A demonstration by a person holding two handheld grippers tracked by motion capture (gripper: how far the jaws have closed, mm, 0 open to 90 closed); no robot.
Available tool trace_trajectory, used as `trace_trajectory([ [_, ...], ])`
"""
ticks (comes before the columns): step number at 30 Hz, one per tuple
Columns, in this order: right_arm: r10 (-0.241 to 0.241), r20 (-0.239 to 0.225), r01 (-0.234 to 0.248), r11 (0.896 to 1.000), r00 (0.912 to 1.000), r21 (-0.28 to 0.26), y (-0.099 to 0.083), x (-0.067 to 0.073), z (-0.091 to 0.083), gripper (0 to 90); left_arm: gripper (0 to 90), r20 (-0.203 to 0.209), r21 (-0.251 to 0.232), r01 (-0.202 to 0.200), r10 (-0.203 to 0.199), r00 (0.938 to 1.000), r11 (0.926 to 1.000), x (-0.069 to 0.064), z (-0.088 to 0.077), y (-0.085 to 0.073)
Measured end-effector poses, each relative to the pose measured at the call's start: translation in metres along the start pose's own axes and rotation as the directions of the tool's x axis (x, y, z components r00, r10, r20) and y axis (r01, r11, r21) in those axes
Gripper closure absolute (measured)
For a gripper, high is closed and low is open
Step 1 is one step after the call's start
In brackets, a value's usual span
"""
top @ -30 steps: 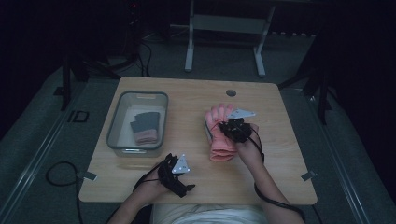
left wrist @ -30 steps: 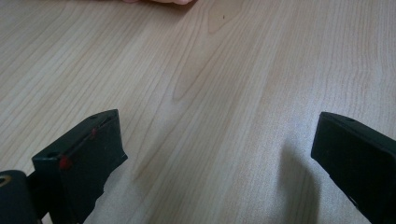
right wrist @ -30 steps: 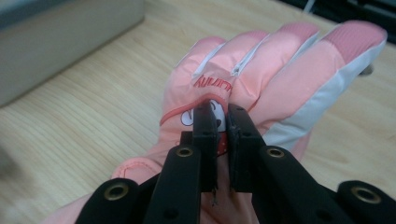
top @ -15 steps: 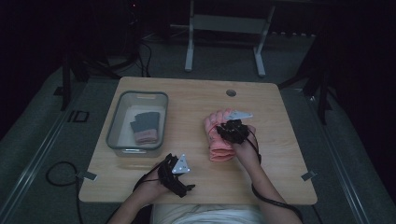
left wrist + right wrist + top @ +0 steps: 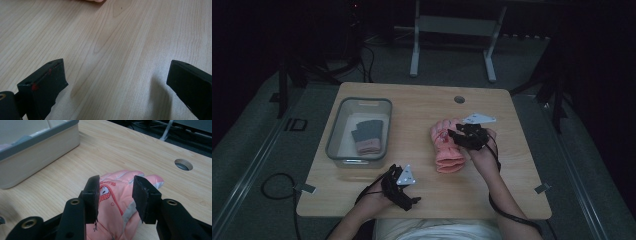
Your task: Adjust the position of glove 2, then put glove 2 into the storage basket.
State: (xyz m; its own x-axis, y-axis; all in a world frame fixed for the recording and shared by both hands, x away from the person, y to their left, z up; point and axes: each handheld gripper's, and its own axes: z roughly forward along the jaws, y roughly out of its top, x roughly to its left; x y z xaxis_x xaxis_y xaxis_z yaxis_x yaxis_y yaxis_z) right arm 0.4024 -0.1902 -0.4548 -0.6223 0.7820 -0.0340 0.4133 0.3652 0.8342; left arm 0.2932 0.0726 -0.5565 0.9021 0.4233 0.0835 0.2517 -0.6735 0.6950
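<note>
The left gripper [image 5: 404, 192] is being held low at the near edge of the table [image 5: 422, 107], left of centre, jaws spread wide over bare wood with nothing between them, as confirmed in the left gripper view [image 5: 116, 86]. A sliver of pink is being clipped by the top edge of that view; what it is cannot be told from there.

Farther in, right of centre, a pink glove [image 5: 447, 147] is being seen lying flat on the table, cuff toward the person, fingers pointing away. The right gripper [image 5: 458, 136] is being held over the glove's right side, reaching in from the right. In the right gripper view [image 5: 115, 195] the jaws are being held partly open, straddling the back of the glove [image 5: 117, 202] just behind its fingers; the glove fabric is lying between and below the two jaws. Whether the pads are touching fabric cannot be told.

Open tabletop is being left between the two grippers and on all sides of the glove; the right table edge is near the right hand [image 5: 484, 155].

On the left half, a grey-rimmed clear bin [image 5: 332, 142] is being seen well apart from the glove, with dark and pink fabric pieces [image 5: 368, 136] lying inside. Beyond the glove, a round cable hole [image 5: 459, 99] is being seen near the far edge.
</note>
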Motion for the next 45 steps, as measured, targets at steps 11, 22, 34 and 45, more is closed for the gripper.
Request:
trace_trajectory([
  [11,-0.021,-0.007,0.021,1.000,0.9998,-0.001,-0.001,-0.022,-0.010,55.4,2.0,-0.006,-0.115,0.060,-0.061,0.9981,0.9916,0.004,-0.015,0.024],
  [22,-0.023,-0.021,0.023,1.000,0.9995,0.017,0.002,-0.037,-0.008,57.8,4.4,-0.007,-0.167,0.072,-0.074,0.9972,0.9834,0.027,-0.030,0.086],
  [34,-0.029,-0.047,0.029,0.999,0.9985,0.019,0.005,-0.031,0.004,56.6,23.1,-0.101,-0.157,0.142,-0.159,0.9821,0.9774,0.073,0.001,0.132],
  [45,0.027,-0.061,-0.023,0.997,0.9978,0.070,-0.015,-0.031,0.025,53.4,35.5,-0.115,-0.088,0.317,-0.326,0.9384,0.9443,0.102,0.034,0.128],
])
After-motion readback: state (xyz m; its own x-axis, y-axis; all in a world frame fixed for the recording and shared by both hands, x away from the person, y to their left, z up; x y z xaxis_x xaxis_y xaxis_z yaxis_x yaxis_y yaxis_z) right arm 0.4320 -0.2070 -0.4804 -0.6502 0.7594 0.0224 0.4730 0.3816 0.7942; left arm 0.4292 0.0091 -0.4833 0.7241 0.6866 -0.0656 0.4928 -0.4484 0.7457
